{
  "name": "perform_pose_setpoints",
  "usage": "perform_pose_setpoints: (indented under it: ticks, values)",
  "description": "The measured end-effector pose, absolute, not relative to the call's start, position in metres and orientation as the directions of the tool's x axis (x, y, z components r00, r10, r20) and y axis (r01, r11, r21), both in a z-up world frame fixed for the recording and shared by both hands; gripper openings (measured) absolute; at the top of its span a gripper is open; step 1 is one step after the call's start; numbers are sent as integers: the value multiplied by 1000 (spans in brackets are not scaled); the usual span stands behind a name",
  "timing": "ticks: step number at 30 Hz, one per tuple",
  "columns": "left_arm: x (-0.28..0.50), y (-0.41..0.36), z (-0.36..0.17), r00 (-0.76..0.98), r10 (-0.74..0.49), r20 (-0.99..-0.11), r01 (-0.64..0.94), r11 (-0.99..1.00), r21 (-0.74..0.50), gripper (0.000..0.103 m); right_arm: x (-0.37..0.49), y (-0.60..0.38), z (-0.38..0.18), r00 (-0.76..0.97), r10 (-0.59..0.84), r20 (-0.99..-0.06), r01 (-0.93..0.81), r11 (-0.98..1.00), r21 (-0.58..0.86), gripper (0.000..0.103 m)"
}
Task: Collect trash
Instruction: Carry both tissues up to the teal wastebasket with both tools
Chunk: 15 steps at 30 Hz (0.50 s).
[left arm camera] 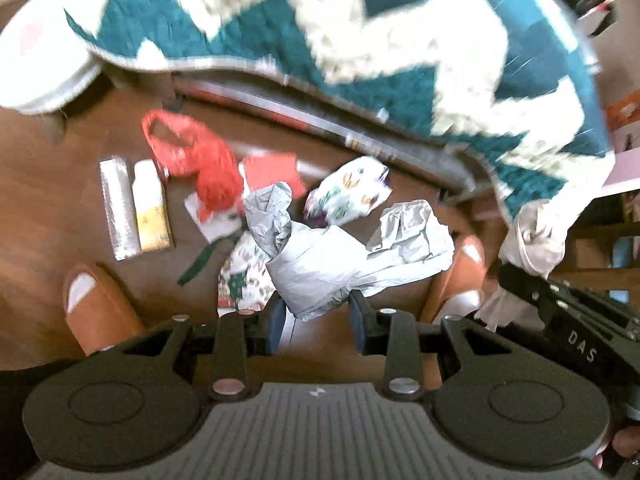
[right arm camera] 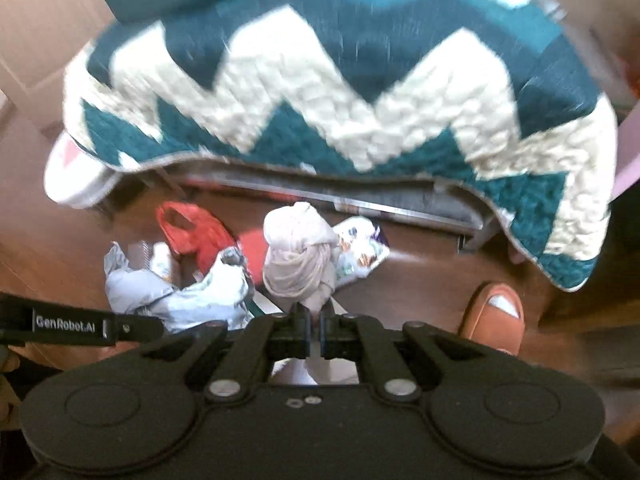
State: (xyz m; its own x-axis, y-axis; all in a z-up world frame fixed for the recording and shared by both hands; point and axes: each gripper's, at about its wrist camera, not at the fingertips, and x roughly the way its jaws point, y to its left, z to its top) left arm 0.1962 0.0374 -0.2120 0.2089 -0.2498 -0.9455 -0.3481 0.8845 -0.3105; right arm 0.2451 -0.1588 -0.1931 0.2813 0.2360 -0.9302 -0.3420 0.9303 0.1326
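My left gripper (left arm camera: 320, 312) is shut on a crumpled grey plastic bag (left arm camera: 320, 264), held above the wooden floor. My right gripper (right arm camera: 317, 320) is shut on a twisted beige plastic bag (right arm camera: 300, 256); it also shows in the left wrist view (left arm camera: 534, 236). The grey bag shows in the right wrist view (right arm camera: 176, 288) beside the left gripper's arm. On the floor lie a red plastic bag (left arm camera: 192, 152), a printed colourful wrapper (left arm camera: 348, 192), a red paper piece (left arm camera: 276, 172), a silver packet (left arm camera: 118, 208) and a white-yellow tube box (left arm camera: 152, 204).
A teal and cream zigzag quilt (left arm camera: 400, 48) hangs over a bed edge above the trash. Two orange slippers stand on the floor: one (left arm camera: 96, 304) at left, one (right arm camera: 496, 320) at right. A dark bed frame rail (left arm camera: 360, 128) runs under the quilt.
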Motion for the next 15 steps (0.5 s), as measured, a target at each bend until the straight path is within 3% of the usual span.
perform_pose_setpoints:
  ticks: [15]
  values:
    - [168, 55, -42, 574, -164, -802, -247, 899, -361, 33, 207, -168, -15, 551, 415, -724, -426, 886, 184, 5]
